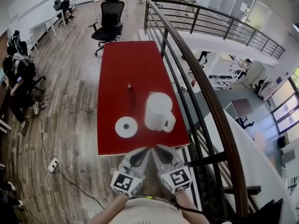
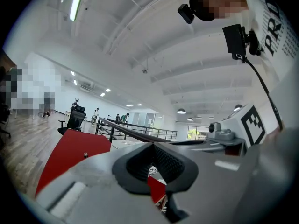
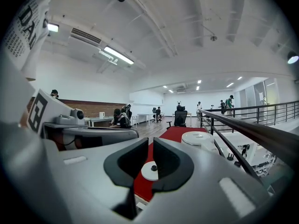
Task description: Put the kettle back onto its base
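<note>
On the red table (image 1: 125, 64) the kettle (image 1: 159, 112) is seen standing just beside its bare base (image 1: 126, 127), not yet lifted, while the left gripper (image 1: 141, 154) and right gripper (image 1: 161, 153) are held short of it, jaws pressed together on nothing.

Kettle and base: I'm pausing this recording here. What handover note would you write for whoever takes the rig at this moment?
Left gripper: shut, empty, just short of the table's near edge.
Right gripper: shut, empty, beside the left one.
Kettle: upright on the red table, to the right of its base and apart from it, handle toward the near edge.
Done: nothing yet; the kettle is not gripped.
Left: probably open a gripper, take the handle, lift the kettle and set it on the base.
</note>
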`<move>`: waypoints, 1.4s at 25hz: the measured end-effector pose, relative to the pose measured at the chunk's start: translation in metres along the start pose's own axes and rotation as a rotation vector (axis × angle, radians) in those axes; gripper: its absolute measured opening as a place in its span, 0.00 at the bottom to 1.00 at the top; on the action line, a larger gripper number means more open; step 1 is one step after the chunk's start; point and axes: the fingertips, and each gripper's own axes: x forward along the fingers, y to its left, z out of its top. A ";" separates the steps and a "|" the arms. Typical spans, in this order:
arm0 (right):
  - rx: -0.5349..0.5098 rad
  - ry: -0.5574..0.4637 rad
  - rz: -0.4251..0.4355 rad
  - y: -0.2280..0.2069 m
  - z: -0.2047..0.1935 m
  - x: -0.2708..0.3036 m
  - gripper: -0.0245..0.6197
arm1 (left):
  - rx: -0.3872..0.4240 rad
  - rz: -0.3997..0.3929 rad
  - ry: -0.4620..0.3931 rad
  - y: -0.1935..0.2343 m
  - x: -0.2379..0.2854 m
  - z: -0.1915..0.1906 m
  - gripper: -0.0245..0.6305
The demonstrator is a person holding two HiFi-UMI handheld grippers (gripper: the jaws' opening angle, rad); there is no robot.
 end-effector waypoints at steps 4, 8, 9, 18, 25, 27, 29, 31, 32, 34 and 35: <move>-0.002 0.007 -0.027 -0.011 -0.001 0.020 0.09 | -0.010 -0.021 0.002 0.021 0.011 -0.001 0.03; 0.006 0.016 -0.046 -0.018 -0.004 0.035 0.09 | -0.027 -0.022 0.017 0.039 0.017 -0.008 0.03; 0.008 0.018 -0.048 -0.020 -0.005 0.037 0.09 | -0.014 -0.028 0.028 0.042 0.018 -0.012 0.03; 0.007 0.041 0.003 -0.039 -0.011 0.053 0.09 | -0.020 -0.018 0.053 0.042 0.043 -0.023 0.02; -0.012 0.049 0.041 -0.059 -0.016 0.063 0.09 | 0.002 0.041 0.050 0.051 0.061 -0.026 0.03; -0.016 0.060 0.037 -0.064 -0.019 0.067 0.11 | -0.012 0.056 0.053 0.055 0.066 -0.029 0.03; -0.028 0.073 0.018 -0.071 -0.023 0.069 0.22 | -0.011 0.067 0.059 0.057 0.069 -0.034 0.03; -0.052 0.093 -0.003 -0.078 -0.029 0.069 0.30 | -0.017 0.075 0.064 0.057 0.073 -0.038 0.03; -0.066 0.102 -0.012 -0.082 -0.032 0.069 0.32 | -0.021 0.080 0.066 0.058 0.076 -0.039 0.03; -0.090 0.108 -0.029 -0.093 -0.034 0.071 0.33 | -0.025 0.089 0.069 0.061 0.086 -0.043 0.03; -0.102 0.107 -0.039 -0.099 -0.033 0.071 0.34 | -0.024 0.091 0.070 0.061 0.092 -0.044 0.03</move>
